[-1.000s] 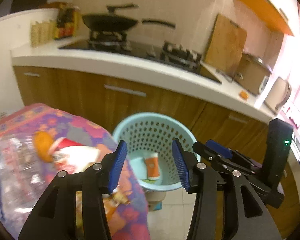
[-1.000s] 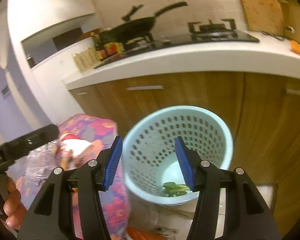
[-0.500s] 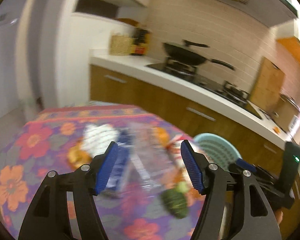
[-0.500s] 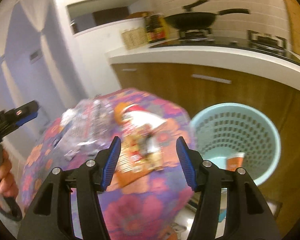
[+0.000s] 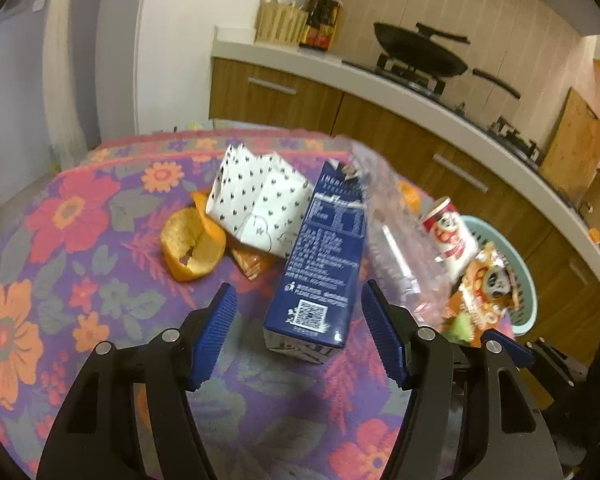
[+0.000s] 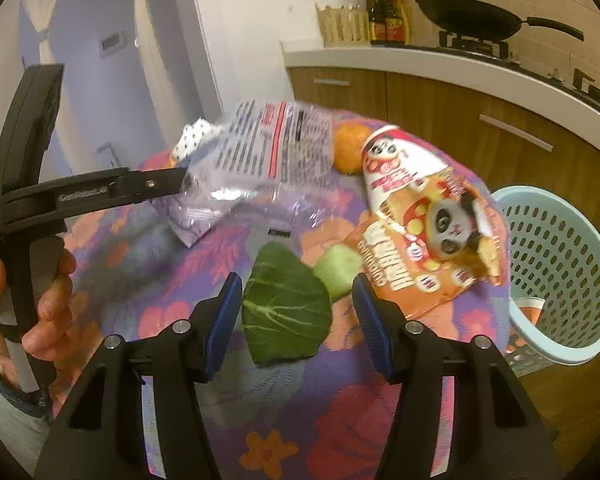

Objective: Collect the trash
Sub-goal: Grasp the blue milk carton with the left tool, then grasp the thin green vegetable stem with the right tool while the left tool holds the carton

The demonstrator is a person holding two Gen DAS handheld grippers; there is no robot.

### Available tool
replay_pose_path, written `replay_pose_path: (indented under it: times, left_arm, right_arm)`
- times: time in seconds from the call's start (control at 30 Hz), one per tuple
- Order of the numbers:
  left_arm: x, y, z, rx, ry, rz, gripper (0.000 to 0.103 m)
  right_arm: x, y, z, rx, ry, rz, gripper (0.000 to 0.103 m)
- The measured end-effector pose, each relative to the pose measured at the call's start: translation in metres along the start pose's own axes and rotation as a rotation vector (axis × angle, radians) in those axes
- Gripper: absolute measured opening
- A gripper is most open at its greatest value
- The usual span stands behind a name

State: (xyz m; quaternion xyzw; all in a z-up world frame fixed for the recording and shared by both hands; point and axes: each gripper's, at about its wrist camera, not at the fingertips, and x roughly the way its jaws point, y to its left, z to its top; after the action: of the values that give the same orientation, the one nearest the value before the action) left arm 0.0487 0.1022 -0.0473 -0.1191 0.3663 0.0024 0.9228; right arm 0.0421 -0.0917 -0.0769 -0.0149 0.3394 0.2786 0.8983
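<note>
Trash lies on a table with a flowered cloth (image 5: 80, 240). My left gripper (image 5: 298, 312) is open, its jaws on either side of the near end of a lying blue carton (image 5: 320, 248) without touching it. Behind are a white dotted paper bag (image 5: 256, 200), orange peel (image 5: 190, 248) and a clear plastic wrapper (image 5: 392, 240). My right gripper (image 6: 296, 296) is open over a green leaf (image 6: 288, 312), which lies between its jaws. A panda snack bag (image 6: 424, 248) and a red-and-white cup (image 6: 388, 160) lie to its right.
A light blue perforated basket (image 6: 560, 280) stands on the floor off the table's right edge, with an orange cup (image 6: 528, 308) inside. Wooden kitchen cabinets (image 6: 440, 112) and a counter with a wok (image 6: 472, 12) run behind. A hand (image 6: 40, 280) holds the left gripper's handle.
Both views have swung from the basket to the table top. The left jaws stand wider than a second ago. The carton and the leaf have come between the jaws.
</note>
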Motion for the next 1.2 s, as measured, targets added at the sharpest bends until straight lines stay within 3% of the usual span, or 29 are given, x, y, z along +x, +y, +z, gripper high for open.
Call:
replay_pose_path:
  times: [0.13,0.3,0.4,0.63,0.9,1.17,1.2]
  left_arm:
    - [0.013,0.002,0.0,-0.009,0.02,0.002,0.061]
    - [0.019,0.001,-0.002,-0.018,0.022,-0.023,0.047]
    - [0.016,-0.001,-0.004,0.004,0.011,-0.008,0.045]
    - [-0.031,0.002,-0.012,0.025,-0.051,-0.037,0.039]
    - [-0.078,0.019,-0.017,-0.018,-0.131,-0.095,0.037]
    - [-0.099,0.027,-0.012,-0.066,-0.19,-0.16,0.037]
    - [-0.103,0.028,-0.011,-0.07,-0.203,-0.171,0.037]
  right_arm:
    - [0.005,0.0,-0.001,0.002,0.012,0.002,0.056]
    - [0.007,0.003,0.0,-0.016,0.017,-0.012,0.058]
    - [0.008,0.005,0.0,-0.015,0.022,-0.011,0.059]
    - [0.007,0.002,-0.001,-0.011,0.023,-0.004,0.064]
    - [0.01,0.01,-0.001,-0.014,0.052,-0.024,0.064]
    - [0.021,0.036,0.007,-0.119,0.091,-0.162,0.064]
    - [0.023,0.037,0.006,-0.128,0.098,-0.176,0.059]
